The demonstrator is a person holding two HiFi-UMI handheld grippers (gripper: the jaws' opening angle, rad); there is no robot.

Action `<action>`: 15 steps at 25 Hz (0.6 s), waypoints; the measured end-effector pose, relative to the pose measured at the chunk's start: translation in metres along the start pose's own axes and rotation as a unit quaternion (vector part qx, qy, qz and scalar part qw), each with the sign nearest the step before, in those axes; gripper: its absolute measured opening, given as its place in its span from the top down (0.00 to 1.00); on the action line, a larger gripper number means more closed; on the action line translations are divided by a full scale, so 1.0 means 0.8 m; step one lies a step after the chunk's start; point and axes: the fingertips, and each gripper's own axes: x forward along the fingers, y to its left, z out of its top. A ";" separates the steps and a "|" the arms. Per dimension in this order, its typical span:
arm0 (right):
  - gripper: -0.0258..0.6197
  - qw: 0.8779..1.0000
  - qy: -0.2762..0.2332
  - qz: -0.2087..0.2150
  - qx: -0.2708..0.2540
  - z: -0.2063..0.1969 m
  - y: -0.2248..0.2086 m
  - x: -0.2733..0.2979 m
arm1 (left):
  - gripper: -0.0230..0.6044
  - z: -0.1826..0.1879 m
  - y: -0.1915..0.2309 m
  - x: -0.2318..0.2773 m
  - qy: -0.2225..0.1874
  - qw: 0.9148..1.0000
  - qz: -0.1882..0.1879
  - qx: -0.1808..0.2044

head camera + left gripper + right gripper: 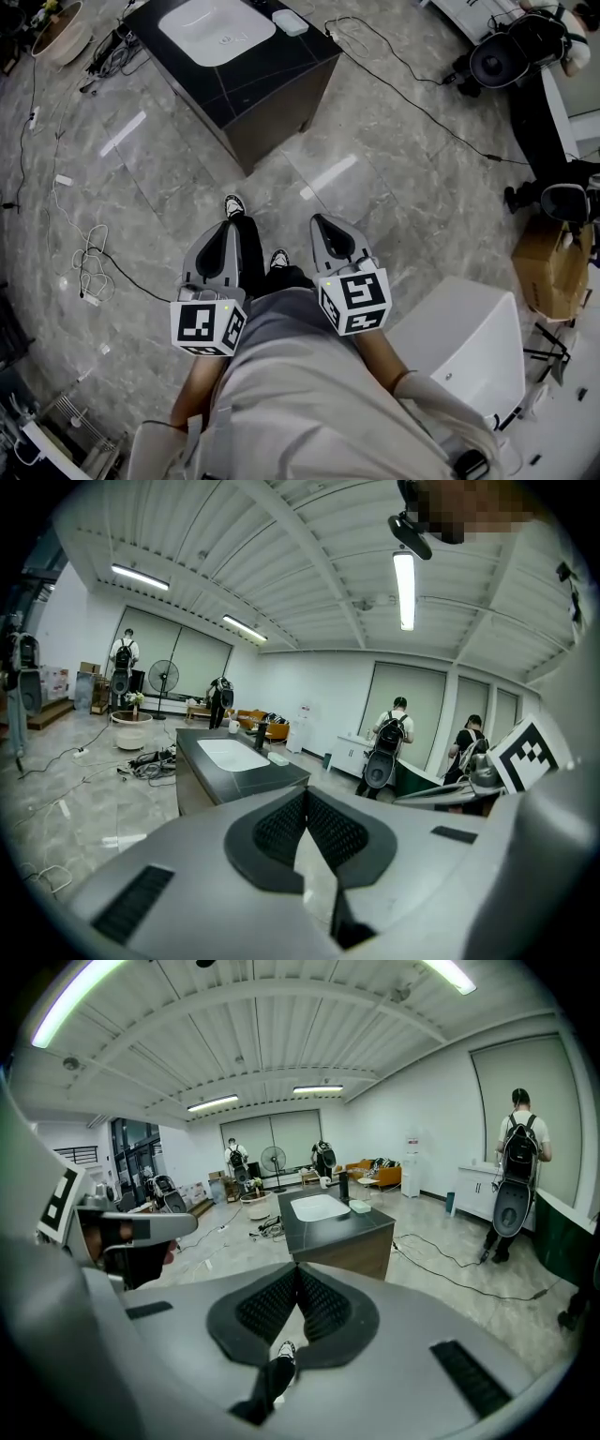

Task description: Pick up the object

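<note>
A dark block table point(267, 89) stands ahead on the marble floor, with a white basin-shaped tray point(216, 28) set in its top and a small pale box point(290, 21) at its far corner. The left gripper view shows the same table point(211, 778), tray point(232, 754), box point(277, 758) and a dark bottle point(261, 735). My left gripper point(228, 228) and right gripper point(319, 220) are held side by side over the person's legs, well short of the table. Both are shut, pads meeting with nothing between them point(306, 794) point(297, 1267).
Cables point(89, 267) trail over the floor at left, and another cable point(422, 108) runs at right. A white cabinet point(469, 347) and a cardboard box point(551, 262) stand close on the right. People with backpacks point(384, 752) are by the far wall.
</note>
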 end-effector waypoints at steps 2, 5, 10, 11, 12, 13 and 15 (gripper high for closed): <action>0.95 1.000 -0.001 -0.001 -0.001 0.010 -0.005 0.010 | 0.96 0.005 0.005 0.015 0.002 1.000 -0.003 0.001; 0.95 1.000 -0.005 0.002 -0.002 0.026 -0.011 0.027 | 0.96 0.012 0.015 0.035 0.007 1.000 -0.003 0.001; 0.95 1.000 -0.006 0.005 0.002 0.043 -0.016 0.054 | 0.96 0.025 0.032 0.062 0.008 1.000 -0.007 0.001; 0.95 1.000 -0.005 0.006 0.002 0.047 -0.016 0.059 | 0.96 0.029 0.035 0.068 0.008 1.000 -0.008 0.002; 0.95 1.000 -0.004 0.007 0.001 0.050 -0.016 0.065 | 0.96 0.032 0.039 0.073 0.009 1.000 -0.008 0.002; 0.95 1.000 -0.004 0.008 0.000 0.054 -0.015 0.071 | 0.96 0.035 0.043 0.079 0.010 1.000 -0.009 0.002; 0.95 1.000 -0.003 0.011 0.000 0.062 -0.015 0.085 | 0.96 0.041 0.053 0.092 0.012 1.000 -0.011 0.002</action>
